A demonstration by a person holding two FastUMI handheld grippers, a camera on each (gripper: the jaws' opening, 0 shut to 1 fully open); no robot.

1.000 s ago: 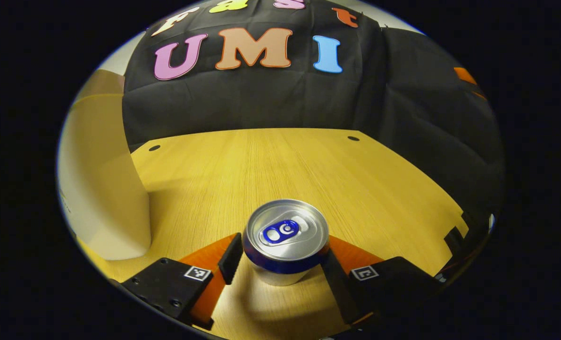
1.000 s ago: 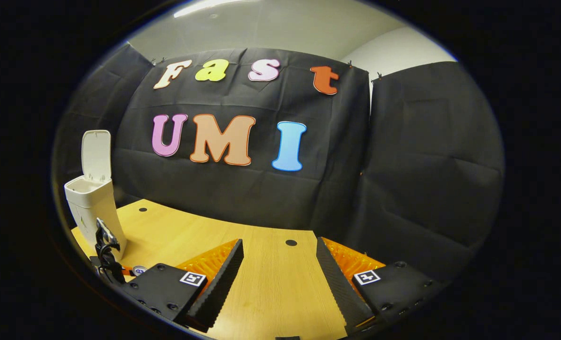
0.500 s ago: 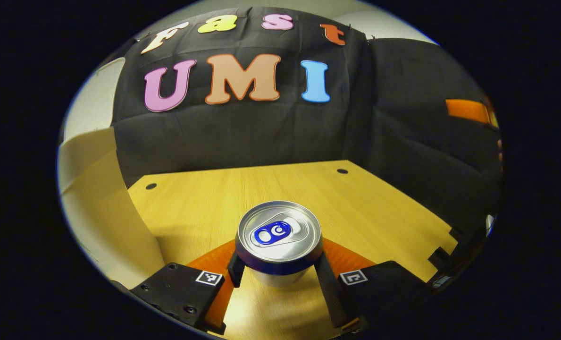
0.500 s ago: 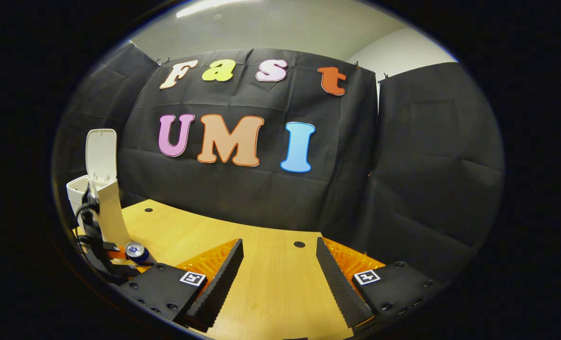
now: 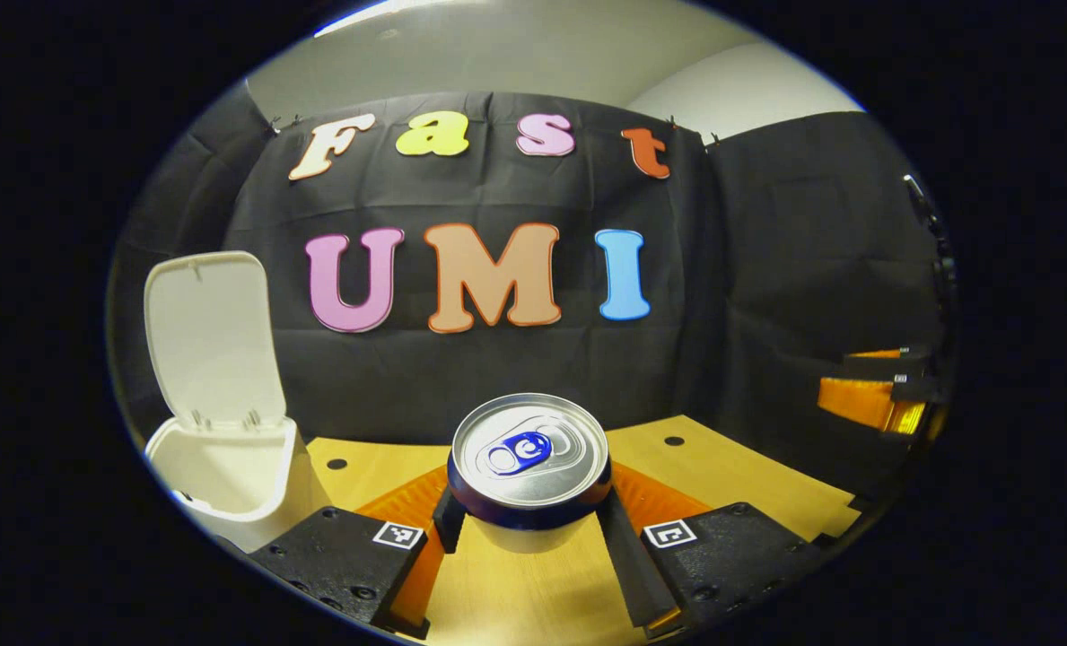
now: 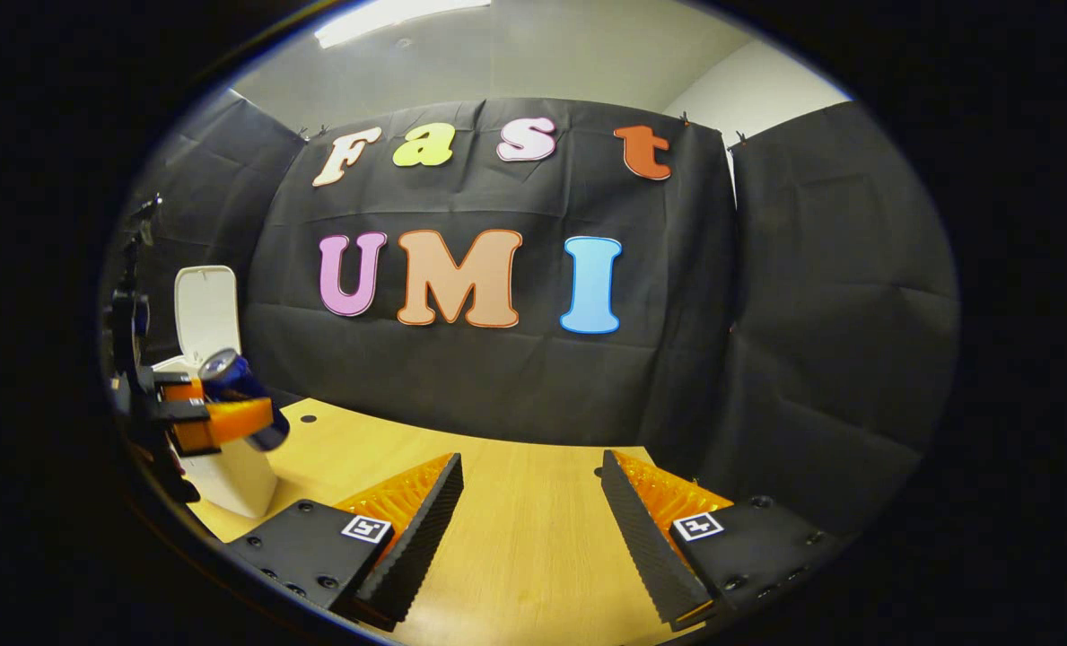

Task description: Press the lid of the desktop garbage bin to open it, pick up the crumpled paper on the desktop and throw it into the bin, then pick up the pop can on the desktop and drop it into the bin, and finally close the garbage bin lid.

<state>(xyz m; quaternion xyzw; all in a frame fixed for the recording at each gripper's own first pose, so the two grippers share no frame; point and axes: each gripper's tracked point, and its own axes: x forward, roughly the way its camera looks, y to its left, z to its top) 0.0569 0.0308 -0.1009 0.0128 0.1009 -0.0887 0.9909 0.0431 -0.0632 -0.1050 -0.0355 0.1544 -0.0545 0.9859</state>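
1. Between its fingers, the left gripper (image 5: 526,529) is clamping the pop can (image 5: 529,467) upright, above the table (image 5: 748,475).
2. Farther left, the bin (image 5: 228,475) is standing with its lid (image 5: 213,336) raised; I would centre the can over the mouth before releasing.
3. The right gripper (image 6: 533,511) is waiting wide apart, holding nothing.

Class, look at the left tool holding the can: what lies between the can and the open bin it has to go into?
Nothing: in the left gripper view only bare table separates the can, clamped in the left tool, from the bin, whose lid stands open.

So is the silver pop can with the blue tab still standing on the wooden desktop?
No: in the right gripper view the left gripper holds the pop can tilted in the air beside the open white bin.
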